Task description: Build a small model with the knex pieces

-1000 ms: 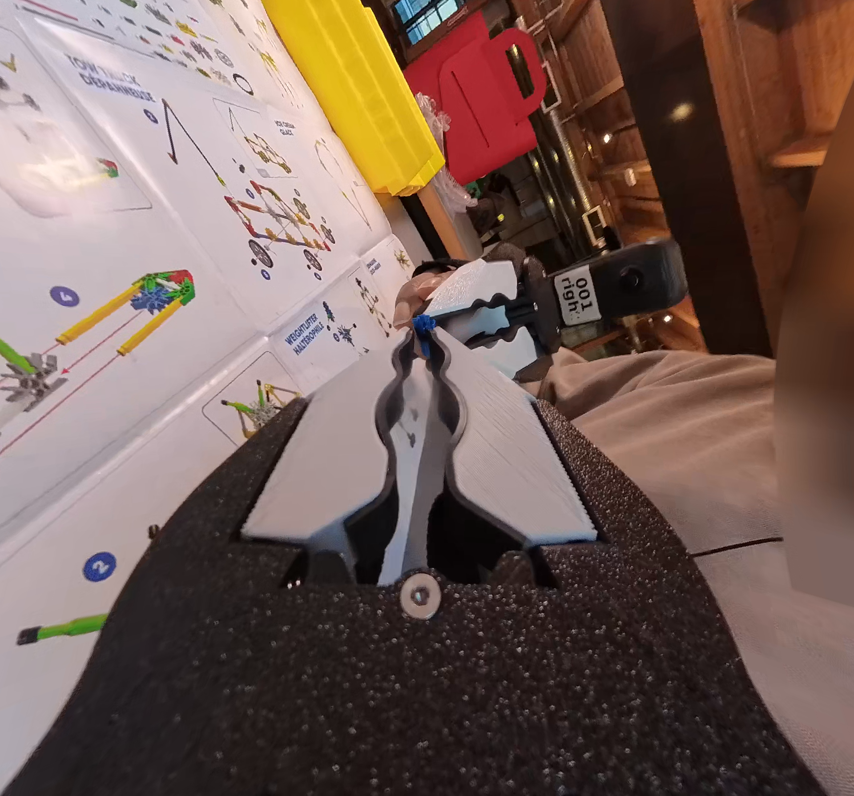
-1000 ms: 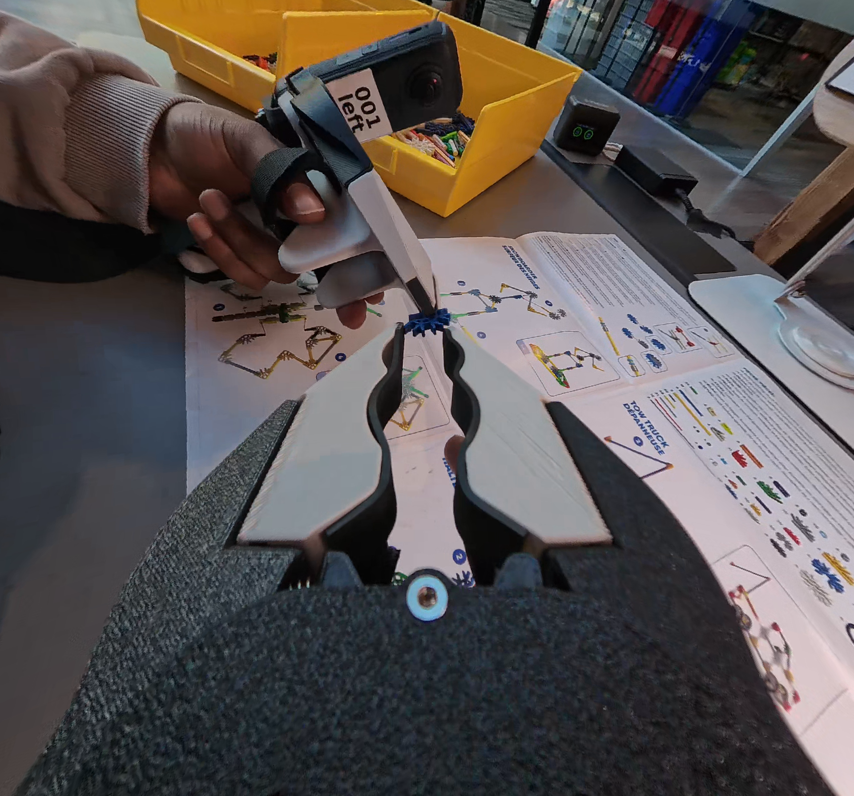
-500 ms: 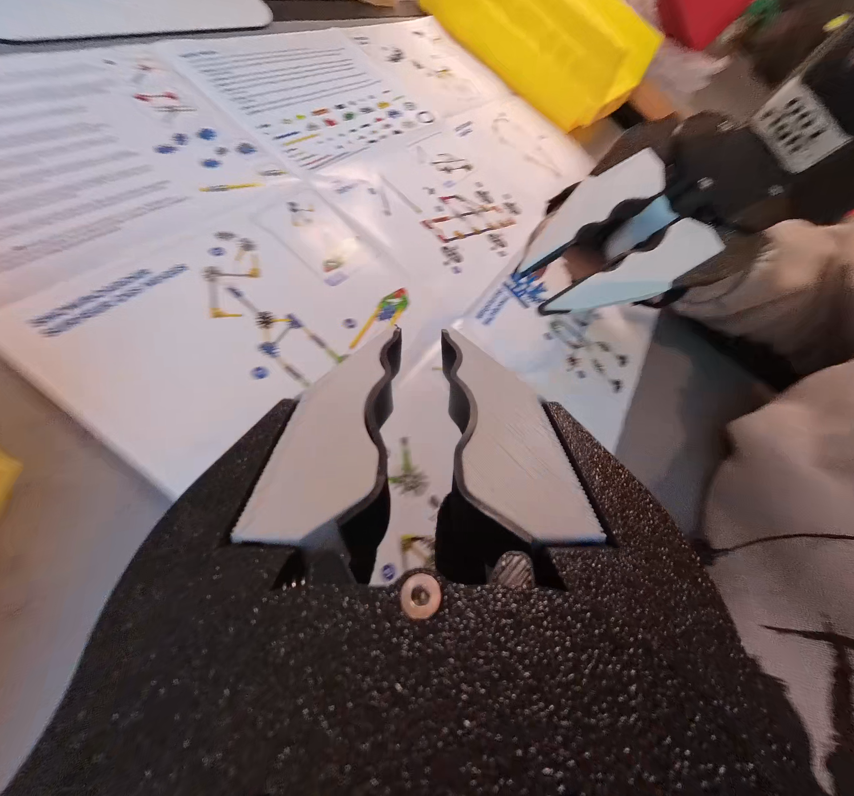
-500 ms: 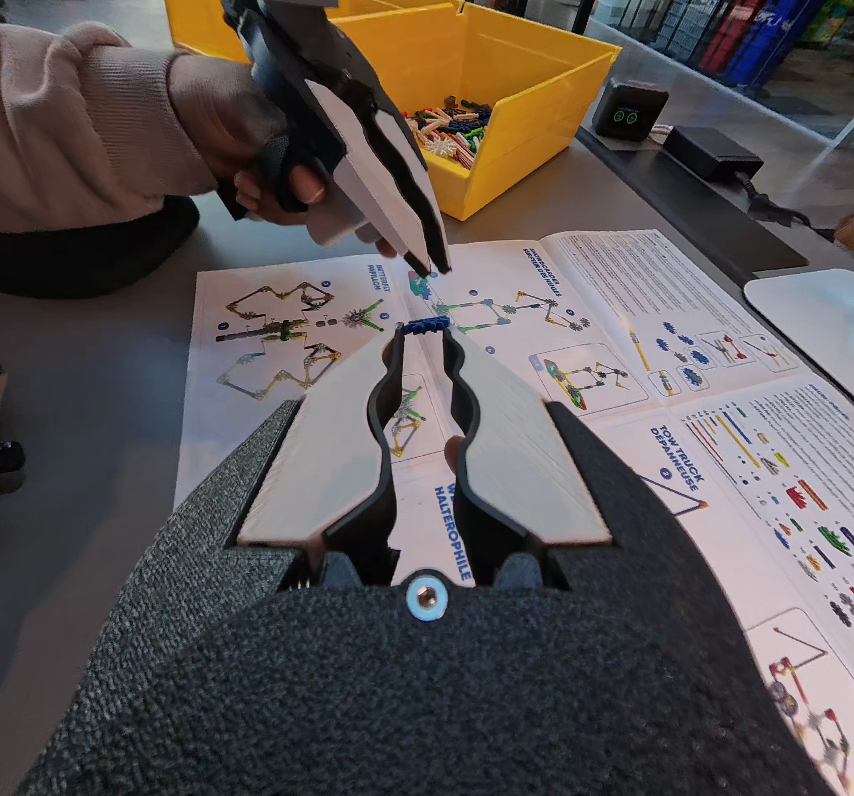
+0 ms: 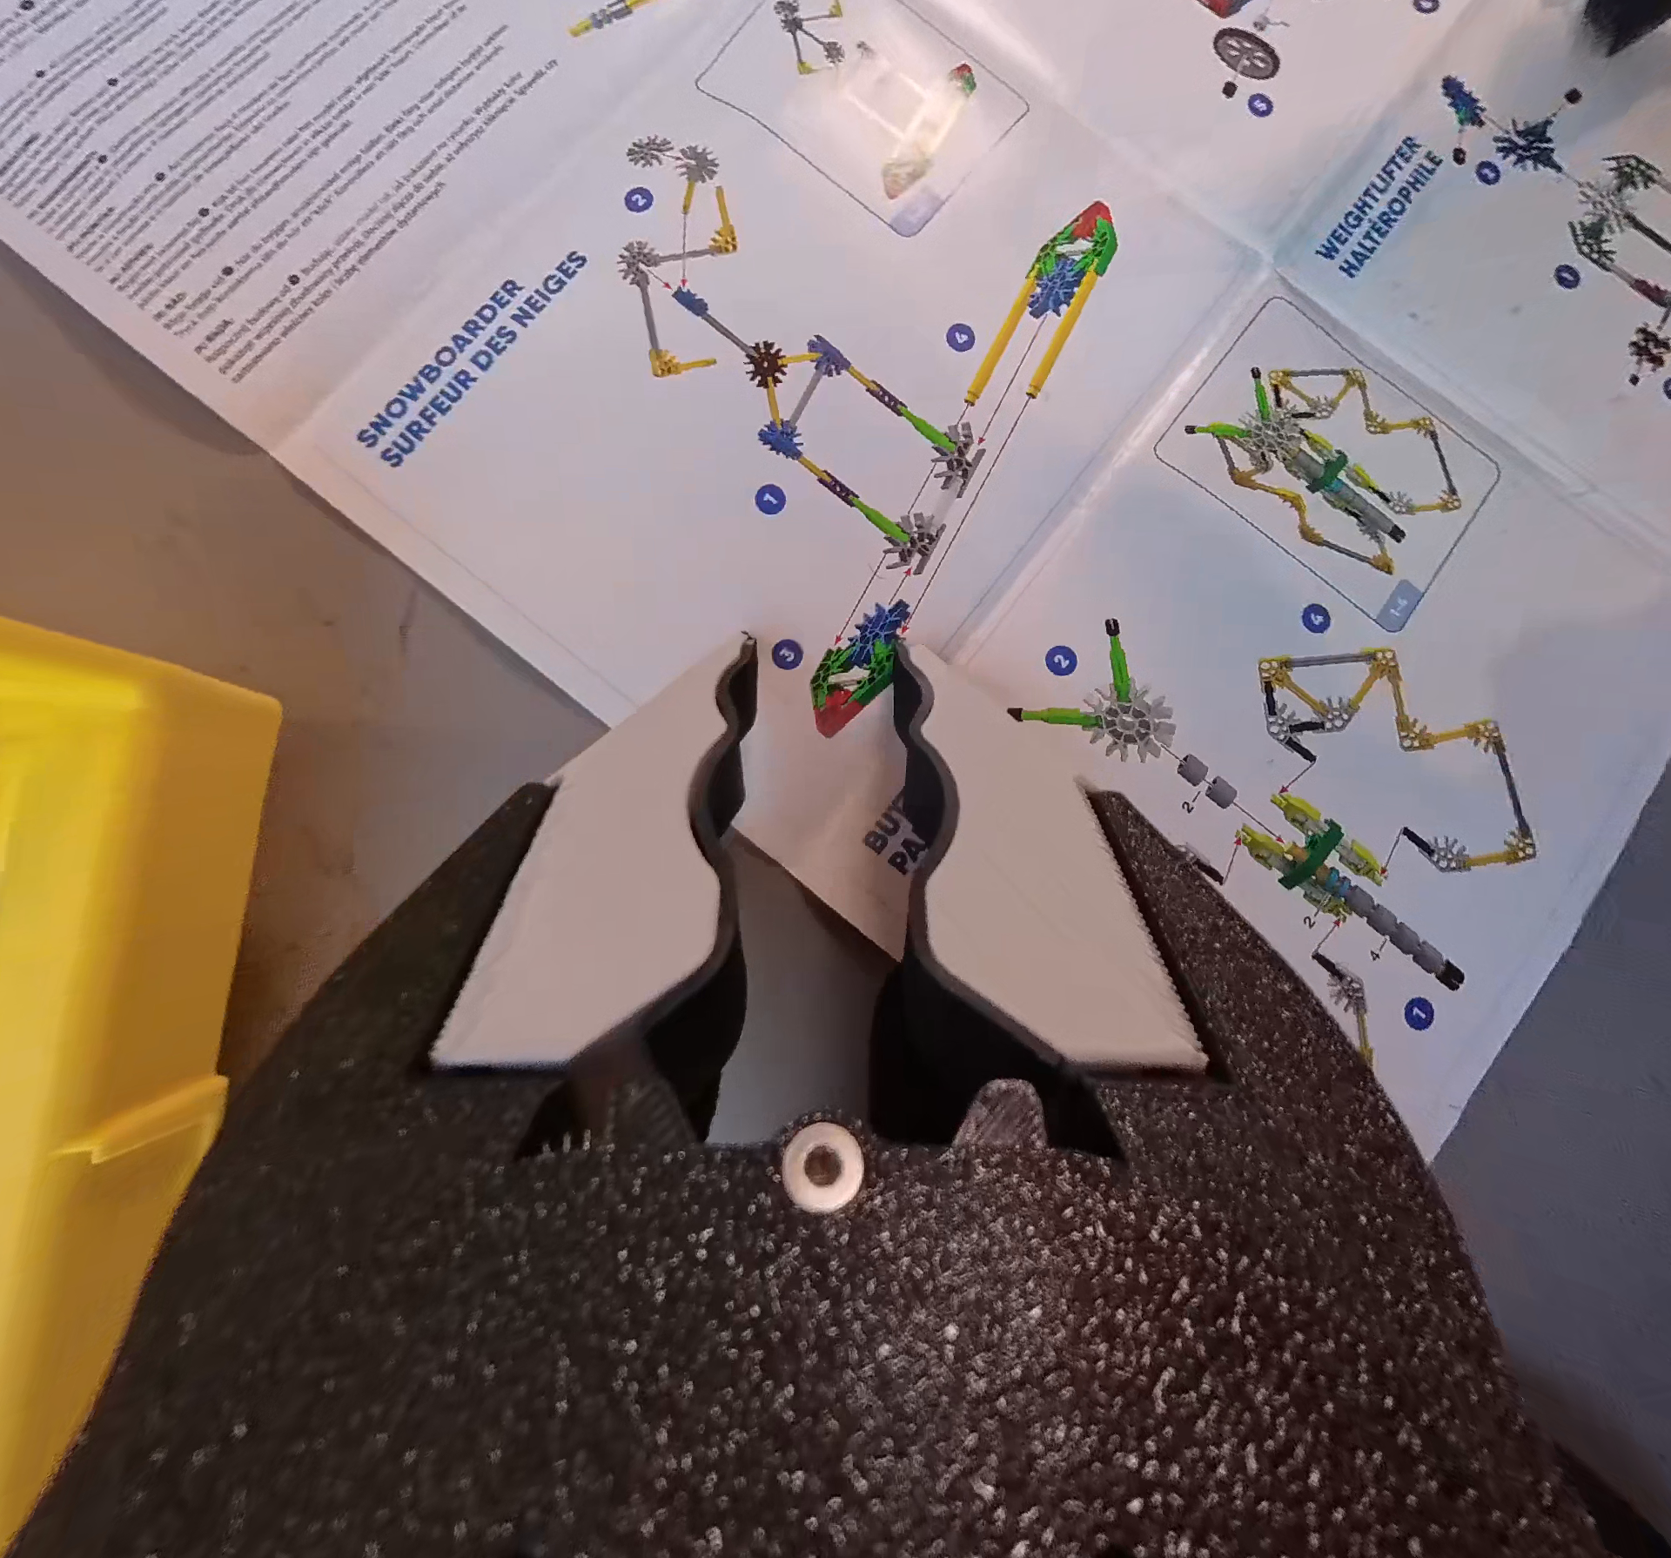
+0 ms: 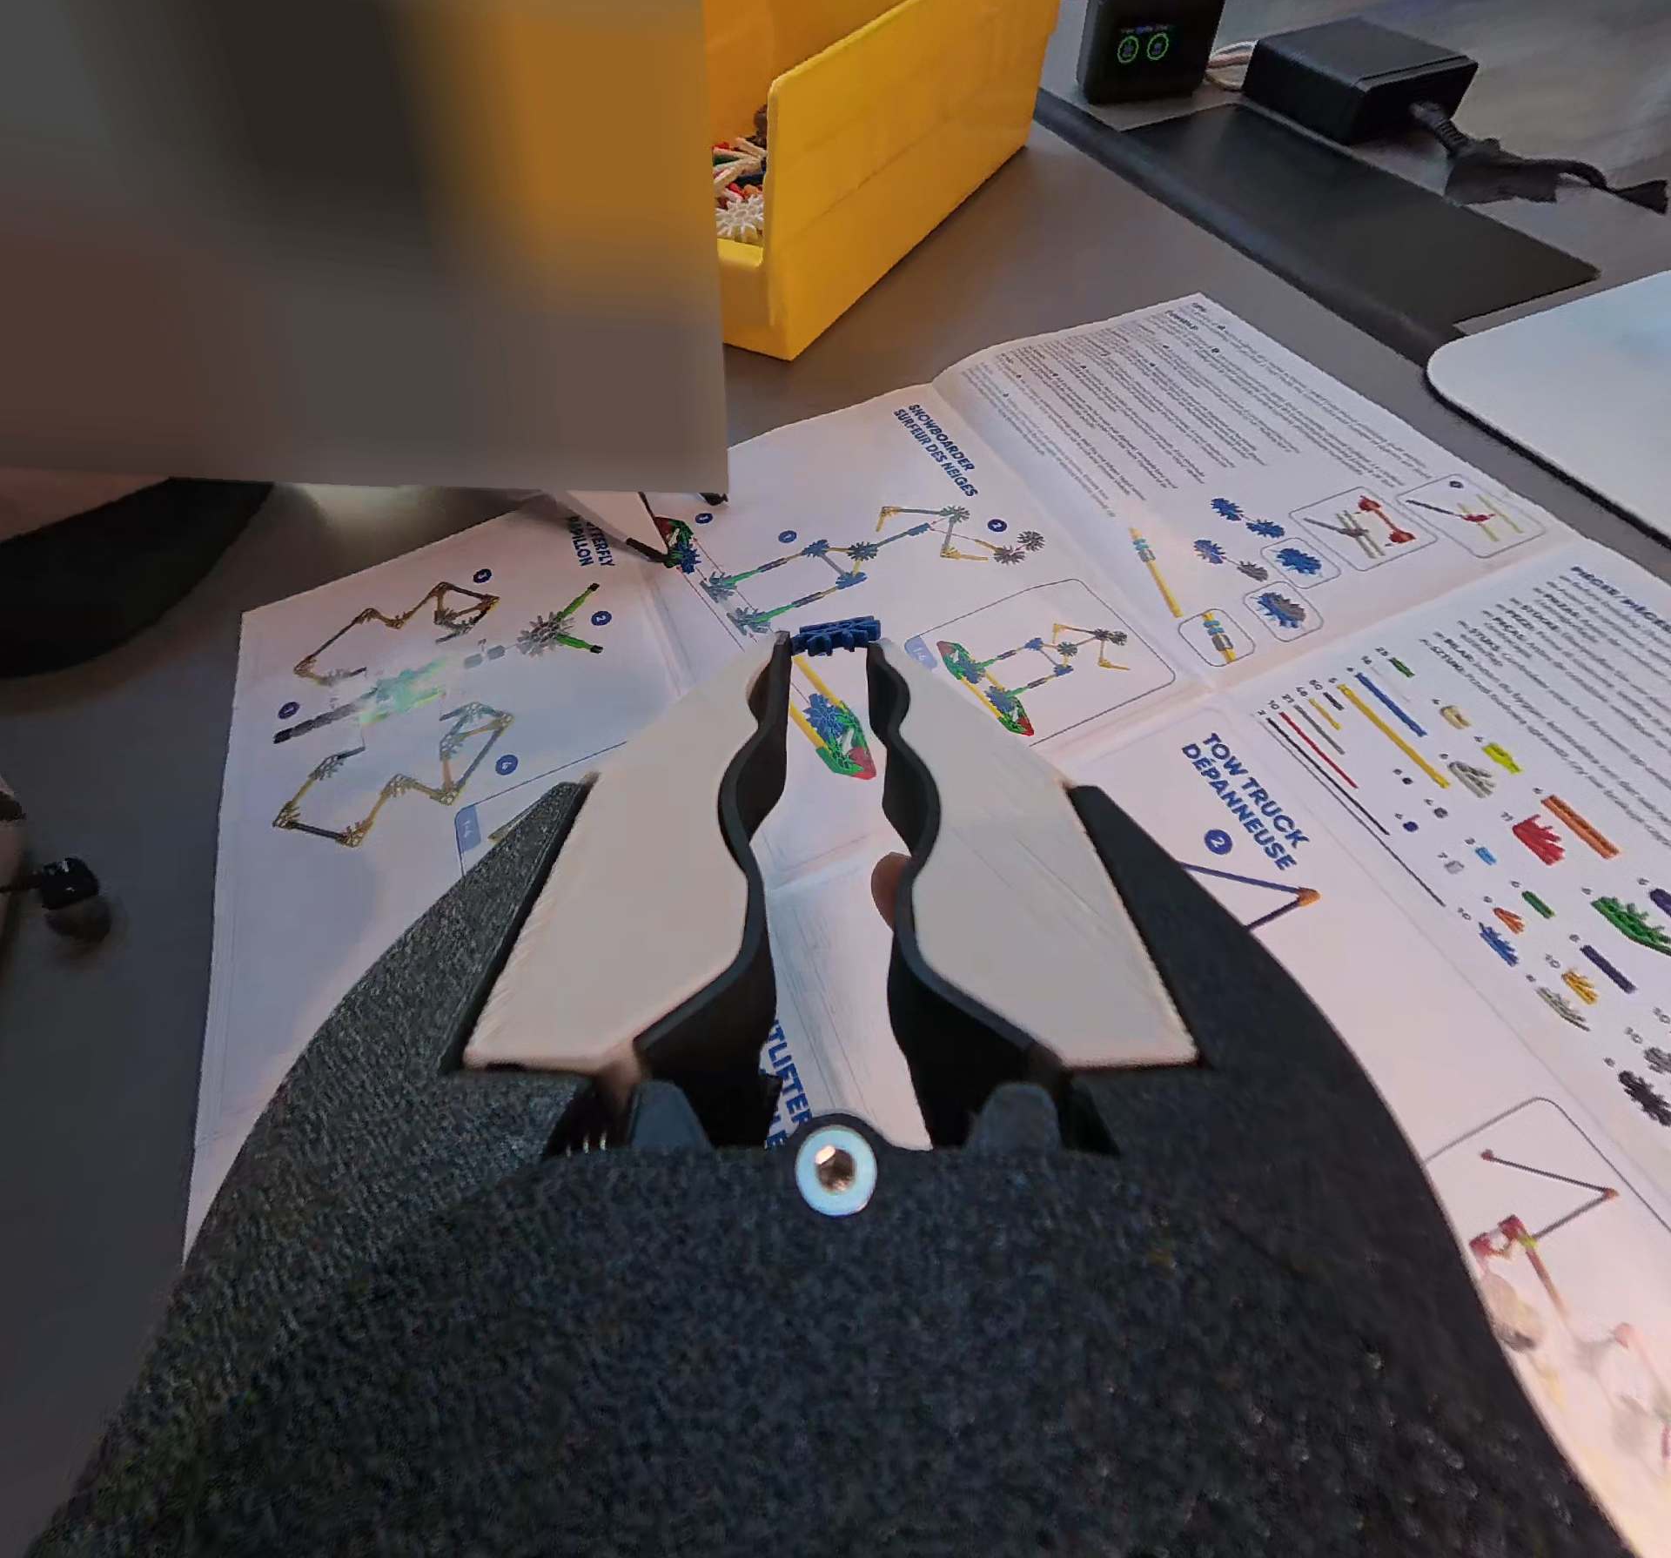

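Observation:
My right gripper is shut on a small blue toothed connector, pinched at the fingertips a little above a printed instruction sheet. My left gripper is open and empty. It points down at the same sheet, close to the sheet's near edge and beside a yellow bin. In the right wrist view only the left gripper's fingertips show under a blurred patch, resting low over the sheet.
A yellow bin with several rods and connectors stands behind the sheet. A black device with green rings, a black power adapter and a dark mat lie at the back right. A white pad is at right. The left gripper's tips are roughly 15 cm from the right gripper's.
My left gripper was shut beside the blue connector, then opened, drew away and swung down toward the sheet's edge near the yellow bin. My right gripper kept hold of the connector.

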Tool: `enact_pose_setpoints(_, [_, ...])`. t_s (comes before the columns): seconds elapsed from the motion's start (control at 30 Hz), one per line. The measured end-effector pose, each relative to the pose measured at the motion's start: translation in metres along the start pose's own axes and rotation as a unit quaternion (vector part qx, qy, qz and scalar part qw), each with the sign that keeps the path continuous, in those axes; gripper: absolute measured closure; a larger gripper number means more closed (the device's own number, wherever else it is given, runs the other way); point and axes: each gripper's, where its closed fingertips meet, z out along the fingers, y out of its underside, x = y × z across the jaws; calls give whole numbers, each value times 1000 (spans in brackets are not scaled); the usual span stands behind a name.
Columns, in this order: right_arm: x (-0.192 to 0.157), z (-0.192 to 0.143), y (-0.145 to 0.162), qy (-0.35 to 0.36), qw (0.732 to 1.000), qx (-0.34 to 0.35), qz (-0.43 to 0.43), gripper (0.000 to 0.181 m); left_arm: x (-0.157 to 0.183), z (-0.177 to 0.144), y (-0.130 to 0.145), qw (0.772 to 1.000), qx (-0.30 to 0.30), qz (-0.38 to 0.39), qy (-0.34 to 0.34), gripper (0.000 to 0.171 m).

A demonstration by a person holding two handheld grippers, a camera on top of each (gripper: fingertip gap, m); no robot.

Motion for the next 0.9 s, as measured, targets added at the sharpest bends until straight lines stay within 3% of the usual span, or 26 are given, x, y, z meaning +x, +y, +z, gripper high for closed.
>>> enact_pose_setpoints(0.37, [-2, 4, 2, -18, 999, -31, 24, 166, 4, 0, -5, 994, 34, -72, 70, 149])
enact_pose_setpoints(0.9, [-5, 29, 5, -43, 996, -66, 38, 166, -3, -5, -13, 990, 64, -103, 76, 151])
